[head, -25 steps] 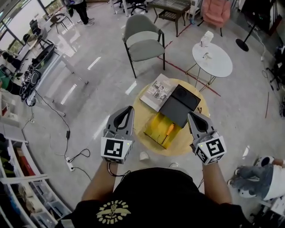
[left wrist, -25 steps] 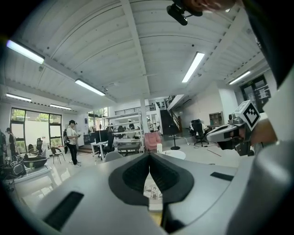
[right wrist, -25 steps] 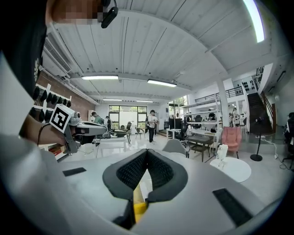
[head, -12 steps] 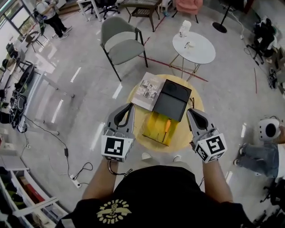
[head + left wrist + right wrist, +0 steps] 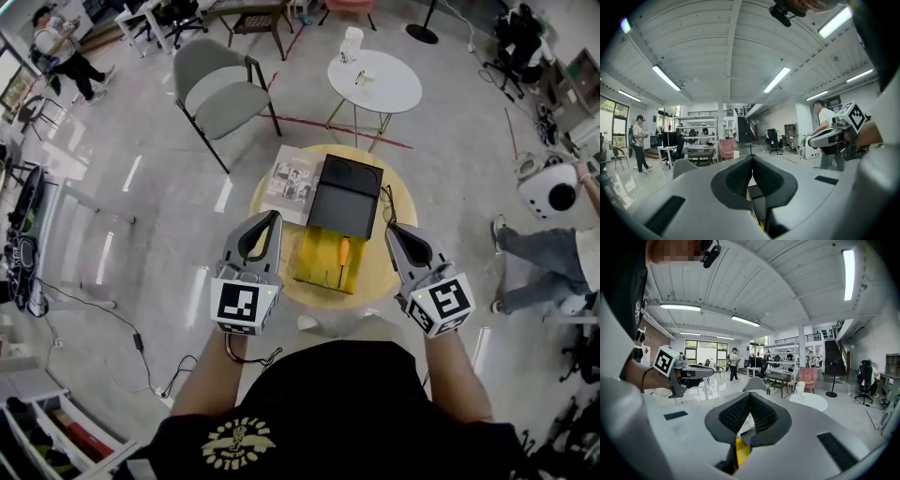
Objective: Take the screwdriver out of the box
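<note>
The left claw [image 5: 274, 218] hovers pinched together at the round bench's [image 5: 373, 277] edge. The orange-handled screwdriver [image 5: 343, 255] lies in the open yellow box [image 5: 317, 266]. The right claw [image 5: 393, 231] is likewise closed and empty. Reaching in without opening first would likely nudge the tool or shove the box. The magazine's [image 5: 292, 176] print is too small to read.

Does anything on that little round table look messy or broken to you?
Nothing stands out. The yellow box sits open on the round table, the orange screwdriver lying inside, a magazine beside it.
</note>
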A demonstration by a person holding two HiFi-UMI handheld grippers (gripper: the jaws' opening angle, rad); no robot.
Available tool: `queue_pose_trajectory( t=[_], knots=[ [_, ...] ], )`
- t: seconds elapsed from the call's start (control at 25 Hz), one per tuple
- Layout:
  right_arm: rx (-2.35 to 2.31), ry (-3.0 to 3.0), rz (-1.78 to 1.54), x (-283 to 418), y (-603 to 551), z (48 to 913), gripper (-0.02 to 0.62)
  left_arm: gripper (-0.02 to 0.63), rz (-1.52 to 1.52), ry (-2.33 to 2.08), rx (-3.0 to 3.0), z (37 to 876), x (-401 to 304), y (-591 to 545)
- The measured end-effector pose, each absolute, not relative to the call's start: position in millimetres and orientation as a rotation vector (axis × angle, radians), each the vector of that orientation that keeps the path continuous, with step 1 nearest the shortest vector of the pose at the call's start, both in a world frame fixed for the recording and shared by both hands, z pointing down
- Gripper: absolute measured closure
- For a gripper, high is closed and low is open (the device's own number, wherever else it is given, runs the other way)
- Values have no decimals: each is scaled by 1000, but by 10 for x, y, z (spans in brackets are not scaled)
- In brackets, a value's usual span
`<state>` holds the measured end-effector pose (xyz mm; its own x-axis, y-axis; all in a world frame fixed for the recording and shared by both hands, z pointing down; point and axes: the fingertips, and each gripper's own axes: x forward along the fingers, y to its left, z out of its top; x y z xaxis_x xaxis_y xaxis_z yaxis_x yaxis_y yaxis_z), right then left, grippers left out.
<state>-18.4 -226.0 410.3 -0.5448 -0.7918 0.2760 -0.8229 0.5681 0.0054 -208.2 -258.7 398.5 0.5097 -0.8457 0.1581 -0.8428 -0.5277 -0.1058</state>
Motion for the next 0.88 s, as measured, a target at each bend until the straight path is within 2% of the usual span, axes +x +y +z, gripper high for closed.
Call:
queue_pose_trajectory(
  t=[0.32, 0.88],
  knots=[
    [1348, -2509, 280, -221, -2250, 4398, 580, 589, -334, 1488, -2764, 4155, -2052, -2614],
    [1237, -2412, 432, -217, -2496, 5434, 580, 589, -380, 1553, -2721, 4444, -1950, -2776]
  ],
)
